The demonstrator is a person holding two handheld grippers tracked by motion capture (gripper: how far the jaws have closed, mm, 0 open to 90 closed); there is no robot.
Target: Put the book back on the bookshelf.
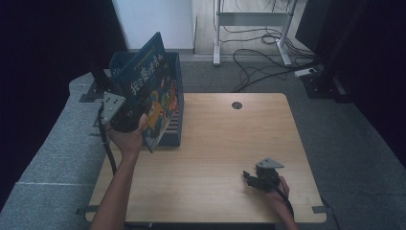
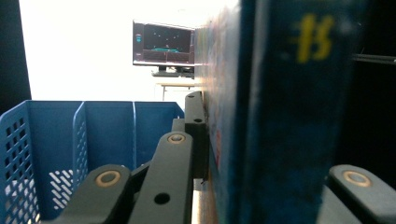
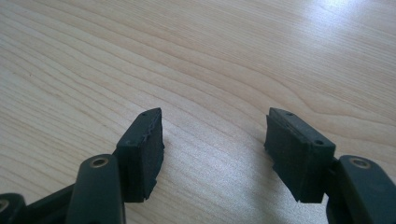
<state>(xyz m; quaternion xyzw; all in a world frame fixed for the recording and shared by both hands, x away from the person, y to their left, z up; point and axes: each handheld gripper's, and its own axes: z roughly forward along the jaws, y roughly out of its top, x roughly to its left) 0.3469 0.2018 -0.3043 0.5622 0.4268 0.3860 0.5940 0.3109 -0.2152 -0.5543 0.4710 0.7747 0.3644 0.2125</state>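
My left fingers (image 1: 125, 116) grasp the blue picture book (image 1: 147, 86), tilted above the blue crate (image 1: 173, 136) at the desk's (image 1: 215, 158) far left corner. Right fingers (image 3: 212, 154) released, resting near the right front edge.

Bench (image 1: 225, 143): bare wood over the middle and right, open passage from front edge to back; a small dark grommet (image 1: 236, 105) near the back edge, flush, no hindrance.
Left rear corner: blue crate (image 1: 174, 103), perforated walls and inner dividers, blocks level passage there.
Book (image 1: 148, 91): tilted above the crate, clamped in the left gripper (image 1: 125, 115), covering most of the crate's mouth.
Right gripper (image 1: 256, 179): low by the front right, fingers (image 3: 140, 154) apart, bare wood between.
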